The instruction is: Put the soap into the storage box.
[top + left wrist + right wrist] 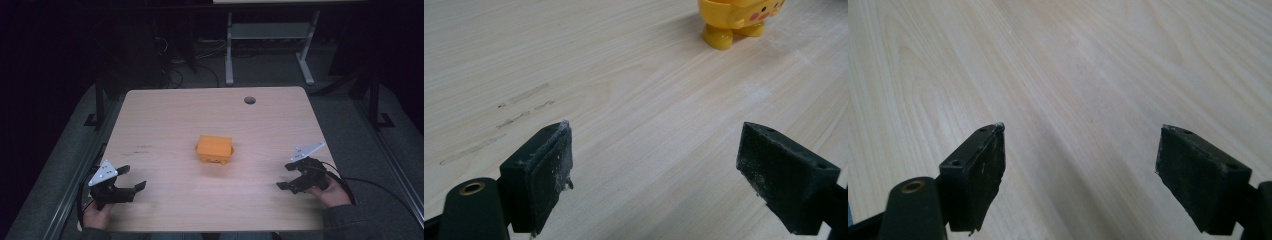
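the yellow toy (215, 149) sits about the middle of the bench (165, 115), well apart from every edge, so either hand can get to it without stretching across. from above it looks like an orange-yellow block; in the left gripper view it (736, 20) turns out to be a small figure standing upright on two stubby feet, with pink cheek marks, at the far upper right of that view.

the left gripper (131, 179) is down at the near left corner of the bench, jaws spread wide and empty, held low over the wood and angled in toward the toy. its pads (549, 175) look scuffed and dusty. the right gripper (289, 176) mirrors it near the near right corner, also released with nothing between the jaws, pointing inward; its own view looks down at bare wood grain between the pads (983, 170), so it is aimed short of the toy or a bit off it.

to me this reads as a ready stance: both hands parked at the near edge, jaws open wide enough to take the toy's body, the toy left clear in the centre. neither gripper touches it. a few faint dark marks (143, 146) lie on the wood left of the toy, and a cable hole (249, 100) sits near the far edge.
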{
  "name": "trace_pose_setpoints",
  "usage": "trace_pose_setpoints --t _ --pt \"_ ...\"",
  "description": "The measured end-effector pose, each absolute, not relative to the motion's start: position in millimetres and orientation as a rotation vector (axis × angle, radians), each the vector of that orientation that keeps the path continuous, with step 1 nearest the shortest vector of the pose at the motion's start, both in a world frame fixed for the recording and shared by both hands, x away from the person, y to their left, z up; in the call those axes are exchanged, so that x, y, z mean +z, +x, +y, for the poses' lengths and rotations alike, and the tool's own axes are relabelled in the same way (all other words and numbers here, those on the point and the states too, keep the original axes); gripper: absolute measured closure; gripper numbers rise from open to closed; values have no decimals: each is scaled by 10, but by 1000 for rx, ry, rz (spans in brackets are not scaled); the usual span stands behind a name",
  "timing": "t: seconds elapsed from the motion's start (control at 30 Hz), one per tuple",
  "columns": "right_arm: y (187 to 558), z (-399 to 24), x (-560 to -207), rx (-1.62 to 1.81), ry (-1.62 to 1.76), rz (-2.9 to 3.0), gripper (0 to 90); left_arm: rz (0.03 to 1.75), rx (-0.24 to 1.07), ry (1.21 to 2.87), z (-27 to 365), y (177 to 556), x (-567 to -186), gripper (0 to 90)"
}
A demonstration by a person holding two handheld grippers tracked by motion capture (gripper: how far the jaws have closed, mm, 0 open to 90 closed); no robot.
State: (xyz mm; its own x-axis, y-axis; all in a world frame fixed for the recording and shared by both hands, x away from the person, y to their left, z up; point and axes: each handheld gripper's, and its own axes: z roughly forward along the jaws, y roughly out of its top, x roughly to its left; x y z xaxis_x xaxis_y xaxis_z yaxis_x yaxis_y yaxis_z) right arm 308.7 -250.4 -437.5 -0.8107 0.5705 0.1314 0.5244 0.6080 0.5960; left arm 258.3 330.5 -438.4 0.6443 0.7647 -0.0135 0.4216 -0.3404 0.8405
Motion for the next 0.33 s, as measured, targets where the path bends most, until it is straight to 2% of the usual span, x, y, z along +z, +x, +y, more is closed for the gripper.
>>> trace_pose_setpoints --t 0.33 --pt "2813 -2564 -4461 1032 976 2602 178 930 433 1960 3303 2595 -4389 143"
